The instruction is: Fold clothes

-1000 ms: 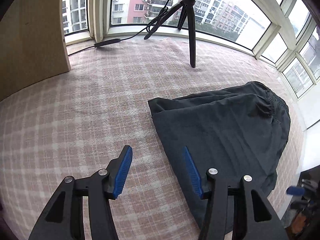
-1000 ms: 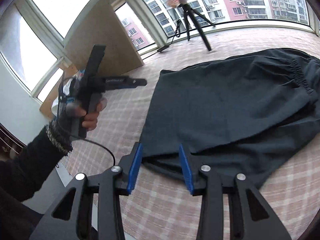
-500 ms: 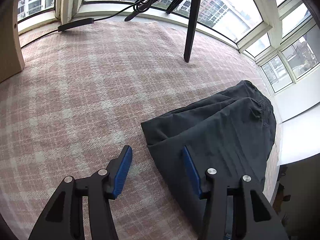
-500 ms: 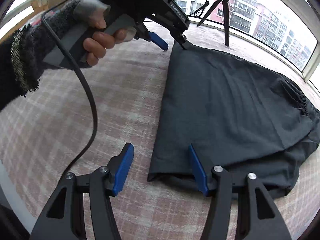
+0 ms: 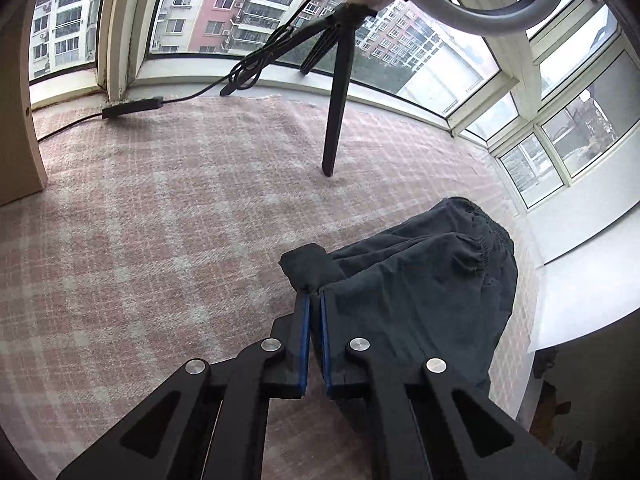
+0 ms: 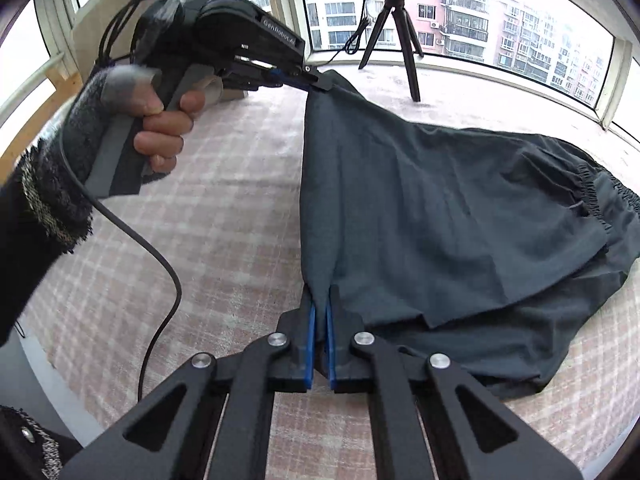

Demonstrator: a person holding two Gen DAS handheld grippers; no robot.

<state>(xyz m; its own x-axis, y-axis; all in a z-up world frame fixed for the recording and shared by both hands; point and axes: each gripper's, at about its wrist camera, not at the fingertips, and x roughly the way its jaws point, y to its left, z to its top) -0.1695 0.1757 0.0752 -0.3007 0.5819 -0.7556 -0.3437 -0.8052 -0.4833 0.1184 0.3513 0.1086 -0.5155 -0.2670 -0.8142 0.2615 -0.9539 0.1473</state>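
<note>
Dark grey shorts (image 6: 440, 208) with an elastic waistband (image 6: 596, 196) lie on a pink checked blanket (image 6: 224, 216). My right gripper (image 6: 320, 300) is shut on the near corner of the hem. My left gripper (image 5: 314, 294) is shut on the far corner of the same hem, with a tuft of cloth (image 5: 308, 264) standing above its tips. In the right wrist view the left gripper (image 6: 320, 82) shows at the top, held by a hand (image 6: 160, 128) in a dark sleeve. The hem edge is lifted and stretched taut between both grippers.
A black tripod (image 5: 338, 92) with a ring light stands on the blanket near the windows, its cable and a power strip (image 5: 132, 106) running left. A wooden board (image 5: 18, 128) stands at the left. A white ledge (image 5: 576, 280) borders the right side.
Both grippers closed from open onto the two hem corners. The hem has lifted off the blanket and pulled taut, and the cloth has bunched at the pinched points.
</note>
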